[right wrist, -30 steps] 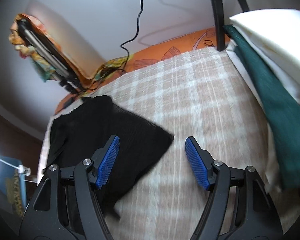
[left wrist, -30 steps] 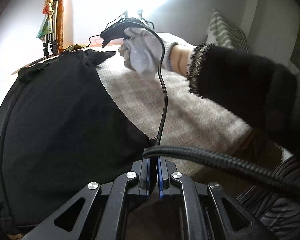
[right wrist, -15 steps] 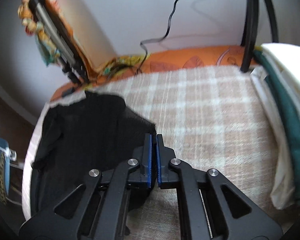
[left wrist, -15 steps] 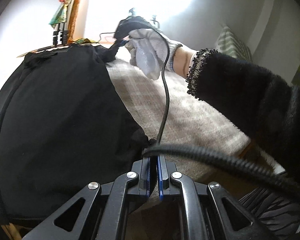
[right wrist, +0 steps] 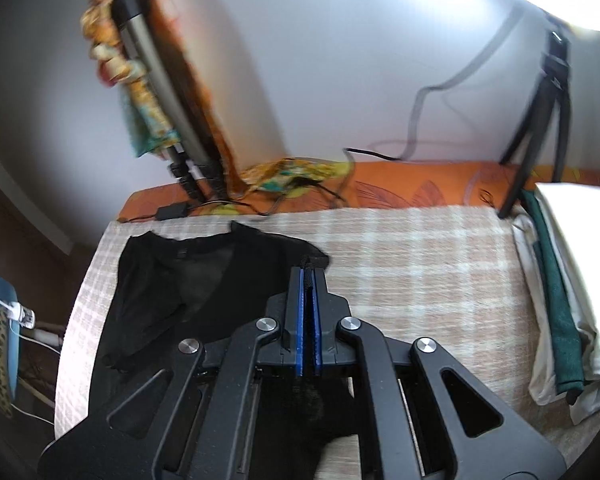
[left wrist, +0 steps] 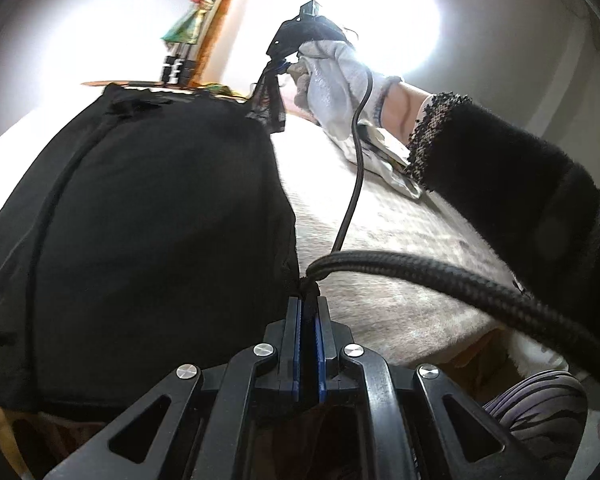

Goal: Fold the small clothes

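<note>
Since a second ago the right gripper point(right wrist: 308, 276) has gone from jaws spread wide above the cloth to jaws closed on a corner of the black garment point(right wrist: 204, 280), and that corner now rides up off the checked blanket point(right wrist: 420, 264). The left gripper point(left wrist: 309, 304) stays as it was, jaws pinched tight on another edge of the same garment, a small tuft of black fabric bunched between the blue pads.

The garment is thin and matte, slightly sheer where it thins out (the right wrist view shows seams and a darker panel through it). It lies on the bed's beige-and-cream woven blanket, towards the blanket's left side in the right wrist view, its long axis running from the camera toward the orange sheet point(right wrist: 420, 184) by the wall.

Only the left wrist view shows the person's right hand point(left wrist: 332, 80) in a pale grey glove, a fuzzy black sleeve point(left wrist: 512, 184) behind it, a lacy black corner hanging from the far gripper, and a thick braided cable point(left wrist: 440, 280) crossing the foreground. Only the right wrist view shows the folded white and dark green cloths point(right wrist: 560, 288) stacked at the blanket's right edge, a black tripod point(right wrist: 540, 108), and a blurred folded stand draped in patterned fabric point(right wrist: 152, 80) leaning on the wall.
</note>
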Tool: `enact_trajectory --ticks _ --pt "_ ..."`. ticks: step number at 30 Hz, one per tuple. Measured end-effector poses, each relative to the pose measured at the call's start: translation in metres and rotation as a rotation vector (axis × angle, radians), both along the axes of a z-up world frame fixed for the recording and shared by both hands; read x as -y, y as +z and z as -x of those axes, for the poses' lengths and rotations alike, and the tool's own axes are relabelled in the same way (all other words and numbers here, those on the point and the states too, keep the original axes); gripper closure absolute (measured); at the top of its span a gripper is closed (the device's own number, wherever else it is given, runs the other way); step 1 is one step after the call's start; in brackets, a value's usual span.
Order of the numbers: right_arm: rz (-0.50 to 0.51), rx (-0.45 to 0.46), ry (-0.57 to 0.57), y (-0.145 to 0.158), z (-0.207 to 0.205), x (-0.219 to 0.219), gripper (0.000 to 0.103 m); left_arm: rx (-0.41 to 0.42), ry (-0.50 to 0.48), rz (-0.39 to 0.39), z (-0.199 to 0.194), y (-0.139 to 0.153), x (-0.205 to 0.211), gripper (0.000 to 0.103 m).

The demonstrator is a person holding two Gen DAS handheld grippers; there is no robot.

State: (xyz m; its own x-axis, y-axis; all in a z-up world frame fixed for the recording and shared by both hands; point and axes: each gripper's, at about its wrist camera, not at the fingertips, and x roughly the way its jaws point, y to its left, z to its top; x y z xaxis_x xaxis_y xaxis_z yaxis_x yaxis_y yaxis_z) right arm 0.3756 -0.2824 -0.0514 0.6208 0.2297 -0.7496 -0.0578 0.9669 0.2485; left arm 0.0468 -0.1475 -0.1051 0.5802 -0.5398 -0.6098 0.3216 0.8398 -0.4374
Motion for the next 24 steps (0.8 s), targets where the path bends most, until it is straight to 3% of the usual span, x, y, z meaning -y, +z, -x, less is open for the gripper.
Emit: enact_trajectory --ticks 8,13,21,23,24 --pt "0.104 0.005 0.096 0.013 -0.016 -0.091 0.099 -0.075 0.12 0.052 0.009 -0.02 -0.06 0.101" --pt "0.134 -0.014 0.138 0.003 -0.03 -0.142 0.099 -0.094 0.174 0.058 0.012 -0.029 -0.085 0.101" --pt "0.141 -0.031 0.148 -0.016 -0.04 -0.171 0.099 -0.095 0.203 0.029 0.018 -0.031 -0.092 0.1" --pt "0.106 -0.053 0.157 -0.019 -0.042 -0.17 0.097 -0.103 0.208 0.006 0.018 -0.031 -0.091 0.091" --pt "0.091 -0.058 0.156 -0.018 -0.042 -0.168 0.093 -0.103 0.204 0.007 0.019 -0.03 -0.091 0.08"
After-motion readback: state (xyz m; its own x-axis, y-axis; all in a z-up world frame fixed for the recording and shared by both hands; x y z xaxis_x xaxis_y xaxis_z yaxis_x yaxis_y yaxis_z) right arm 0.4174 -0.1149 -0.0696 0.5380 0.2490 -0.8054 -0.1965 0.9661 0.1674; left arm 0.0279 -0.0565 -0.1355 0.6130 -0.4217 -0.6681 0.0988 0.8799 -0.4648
